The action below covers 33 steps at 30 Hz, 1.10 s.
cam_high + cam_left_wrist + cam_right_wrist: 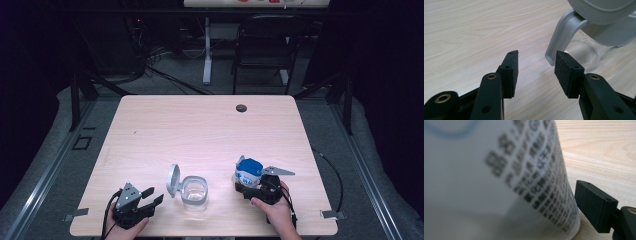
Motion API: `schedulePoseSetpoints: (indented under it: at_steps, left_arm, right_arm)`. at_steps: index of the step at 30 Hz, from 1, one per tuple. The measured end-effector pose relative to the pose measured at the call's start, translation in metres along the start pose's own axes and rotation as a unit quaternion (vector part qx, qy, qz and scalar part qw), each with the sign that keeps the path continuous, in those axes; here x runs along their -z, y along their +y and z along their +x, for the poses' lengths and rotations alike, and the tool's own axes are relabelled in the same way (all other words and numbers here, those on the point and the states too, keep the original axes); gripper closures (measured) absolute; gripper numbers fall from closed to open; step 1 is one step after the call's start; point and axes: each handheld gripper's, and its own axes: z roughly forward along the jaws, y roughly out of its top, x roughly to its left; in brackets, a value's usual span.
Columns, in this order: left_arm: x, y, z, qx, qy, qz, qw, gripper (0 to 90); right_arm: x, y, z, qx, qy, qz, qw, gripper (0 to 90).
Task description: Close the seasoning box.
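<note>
Currently on wooden table [200, 125]: clear container [194, 192], white cup [248, 172].
Left gripper [150, 196] spread wide, empty, left of open-lidded container; right gripper [250, 187] at near-right around cup, grip indeterminate.

On the table [200, 125], the open container [192, 190] sits left of the cup [248, 172].

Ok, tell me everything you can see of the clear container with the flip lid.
The clear container looks like transparent plastic, squarish with rounded corners, standing upright near the table's front edge. Its grey hinged lid is flipped open toward the left gripper, whose open jaws sit apart from the lid's hinge arm. Nothing visibly touches it.
</note>
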Motion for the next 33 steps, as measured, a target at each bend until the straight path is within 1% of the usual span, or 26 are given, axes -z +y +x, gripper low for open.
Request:
schedulePoseSetpoints:
  at_steps: [1, 2, 3, 6, 7, 10, 14, 16, 17, 19, 20, 33]
  left_arm:
    - [-0.0002, -0.0001, 0.0000, 0.002, 0.000, 0.000, 1.0000, 54.9]
    - [-0.0002, -0.0001, 0.0000, 0.002, 0.000, 0.000, 1.0000, 54.9]
    - [-0.0002, -0.0001, 0.0000, 0.002, 0.000, 0.000, 1.0000, 54.9]
    - [-0.0007, -0.0004, 0.0000, 0.003, -0.001, -0.001, 1.0000, 54.9]
    - [-0.0008, -0.0005, 0.0000, 0.003, -0.001, -0.001, 1.0000, 54.9]
    - [-0.0007, -0.0004, 0.0000, 0.003, 0.000, -0.001, 1.0000, 54.9]
    - [-0.0007, -0.0003, 0.0003, 0.003, -0.001, -0.002, 1.0000, 54.9]
    - [-0.0007, -0.0004, 0.0004, 0.003, 0.000, -0.001, 1.0000, 54.9]
    - [-0.0007, -0.0004, 0.0005, 0.003, 0.000, -0.002, 1.0000, 54.9]
    - [-0.0006, -0.0004, 0.0007, 0.003, 0.000, -0.002, 1.0000, 54.9]
    - [-0.0007, -0.0004, 0.0008, 0.003, -0.001, -0.002, 1.0000, 54.9]
    - [-0.0007, -0.0003, 0.0010, 0.002, 0.001, -0.002, 1.0000, 54.9]
  right_arm:
    - [-0.0007, -0.0003, 0.0001, -0.003, 0.003, -0.001, 1.0000, 23.6]
    - [-0.0006, -0.0003, -0.0002, 0.002, -0.004, 0.004, 1.0000, 23.9]
    - [-0.0013, -0.0005, 0.0002, -0.003, 0.002, 0.000, 1.0000, 24.1]
    - [-0.0023, -0.0009, 0.0005, -0.003, 0.001, 0.002, 1.0000, 24.5]
    - [-0.0020, -0.0008, 0.0000, 0.002, -0.006, 0.009, 0.9999, 24.5]
    - [-0.0029, -0.0010, 0.0001, -0.001, 0.000, 0.005, 1.0000, 24.7]
    - [-0.0039, -0.0010, 0.0000, -0.003, 0.000, 0.007, 1.0000, 24.9]
    - [-0.0045, -0.0012, -0.0002, -0.002, -0.001, 0.009, 1.0000, 25.0]
    - [-0.0049, -0.0014, -0.0005, 0.003, -0.008, 0.015, 0.9999, 25.2]
    - [-0.0053, -0.0017, -0.0006, 0.003, -0.009, 0.014, 0.9999, 25.3]
    - [-0.0060, -0.0020, -0.0003, -0.001, -0.003, 0.009, 1.0000, 25.4]
    - [-0.0079, -0.0030, -0.0007, 0.005, -0.004, 0.008, 1.0000, 26.8]
